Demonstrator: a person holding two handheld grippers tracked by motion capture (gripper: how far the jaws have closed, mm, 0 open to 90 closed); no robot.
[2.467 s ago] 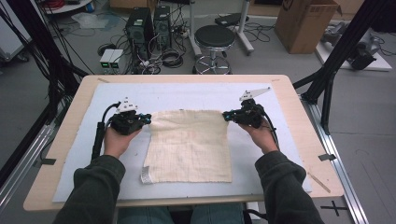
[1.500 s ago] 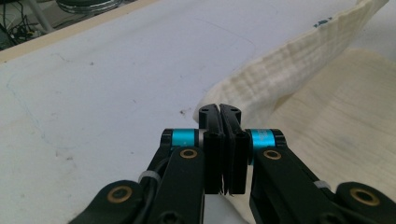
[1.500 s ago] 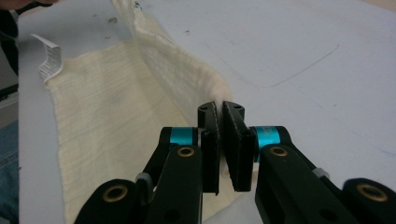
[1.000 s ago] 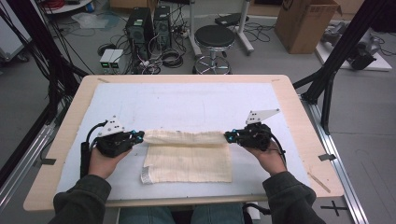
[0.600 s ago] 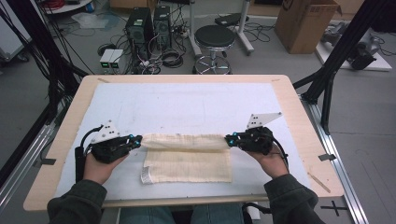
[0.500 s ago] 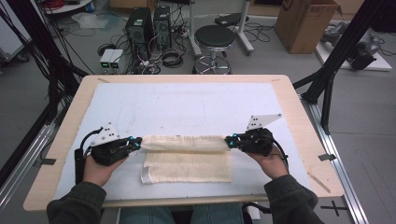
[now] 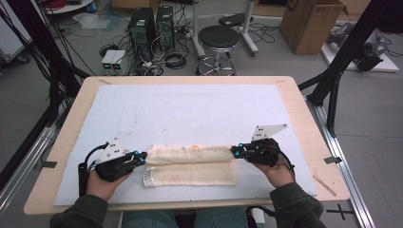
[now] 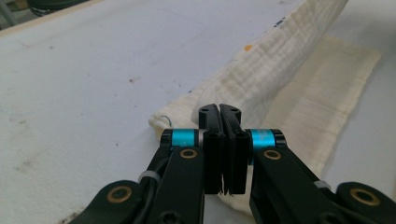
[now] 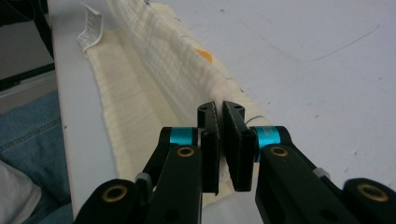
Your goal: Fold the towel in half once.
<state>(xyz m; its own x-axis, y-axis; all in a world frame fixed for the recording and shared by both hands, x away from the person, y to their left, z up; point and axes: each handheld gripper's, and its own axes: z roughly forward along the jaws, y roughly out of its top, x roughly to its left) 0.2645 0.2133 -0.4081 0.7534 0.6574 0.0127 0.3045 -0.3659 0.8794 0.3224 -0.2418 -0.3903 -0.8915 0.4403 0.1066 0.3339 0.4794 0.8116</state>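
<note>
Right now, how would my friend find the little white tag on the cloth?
Look at the near edge of the white mat, where the cream cloth lies. The tag sticks out at the cloth's lower left corner, beside the left gripper; it is smooth with print.

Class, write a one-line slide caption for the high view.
Both grippers pinch a cream cloth's folded edge.
</note>
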